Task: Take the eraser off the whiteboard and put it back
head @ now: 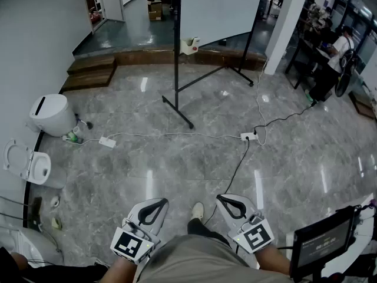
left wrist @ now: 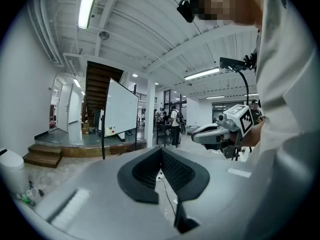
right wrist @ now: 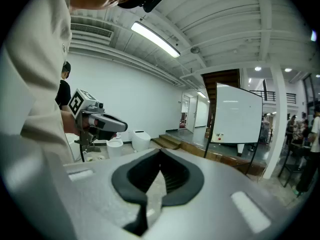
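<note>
A whiteboard (head: 221, 7) on a black stand stands far ahead of me across the floor. The white eraser (head: 189, 45) with a red dot sits at the board's lower edge. Both gripper views show the whiteboard (left wrist: 121, 111) (right wrist: 237, 115) and the eraser (left wrist: 109, 130) (right wrist: 217, 135) small in the distance. Low in the head view, my left gripper (head: 162, 200) and right gripper (head: 222, 197) are held side by side near my body. Each has its jaws shut with nothing between them, as the left gripper (left wrist: 161, 149) and right gripper (right wrist: 160, 151) show in their own views.
White toilets (head: 50, 114) stand along the left wall. A power strip (head: 248, 137) and cables lie on the marble floor before the board. Wooden steps (head: 91, 72) rise at the back left. A person (head: 330, 66) stands at the right, and a screen (head: 324, 237) is at my lower right.
</note>
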Action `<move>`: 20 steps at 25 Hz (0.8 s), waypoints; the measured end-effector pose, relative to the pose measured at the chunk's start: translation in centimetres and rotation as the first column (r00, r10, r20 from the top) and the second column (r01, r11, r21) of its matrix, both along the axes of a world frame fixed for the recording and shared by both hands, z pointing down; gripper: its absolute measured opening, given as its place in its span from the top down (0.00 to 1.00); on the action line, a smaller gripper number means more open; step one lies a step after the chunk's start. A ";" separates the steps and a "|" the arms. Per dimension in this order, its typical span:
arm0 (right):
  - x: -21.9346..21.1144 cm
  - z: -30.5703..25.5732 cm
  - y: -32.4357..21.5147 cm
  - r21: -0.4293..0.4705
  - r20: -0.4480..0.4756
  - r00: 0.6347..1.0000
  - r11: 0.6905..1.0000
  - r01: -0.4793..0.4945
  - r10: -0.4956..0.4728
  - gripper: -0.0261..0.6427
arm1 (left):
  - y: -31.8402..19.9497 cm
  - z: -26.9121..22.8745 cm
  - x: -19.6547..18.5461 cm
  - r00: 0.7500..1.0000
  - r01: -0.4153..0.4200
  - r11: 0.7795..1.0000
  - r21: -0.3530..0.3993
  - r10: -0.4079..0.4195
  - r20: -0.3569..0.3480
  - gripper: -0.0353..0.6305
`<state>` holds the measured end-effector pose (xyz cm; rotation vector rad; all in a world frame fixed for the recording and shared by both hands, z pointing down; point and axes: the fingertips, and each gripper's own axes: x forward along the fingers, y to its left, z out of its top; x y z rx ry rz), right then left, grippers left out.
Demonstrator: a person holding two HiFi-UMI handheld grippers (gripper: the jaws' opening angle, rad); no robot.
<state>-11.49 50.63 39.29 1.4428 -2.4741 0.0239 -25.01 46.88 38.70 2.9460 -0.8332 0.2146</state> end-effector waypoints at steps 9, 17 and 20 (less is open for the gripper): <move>-0.4 -0.1 0.0 -0.012 -0.012 1.000 1.000 0.000 0.000 0.96 | -0.1 -0.2 -0.5 1.000 -0.002 1.000 -0.009 0.002 0.002 0.94; 1.0 0.2 -0.9 -0.013 0.001 0.999 0.999 -0.047 0.047 0.95 | -1.7 0.2 0.9 0.999 -0.038 0.999 -0.017 0.038 -0.006 0.94; 1.6 0.6 -1.5 -0.021 0.002 0.998 0.998 -0.056 0.056 0.95 | -2.5 0.5 1.6 0.998 -0.055 0.998 -0.015 0.055 -0.002 0.94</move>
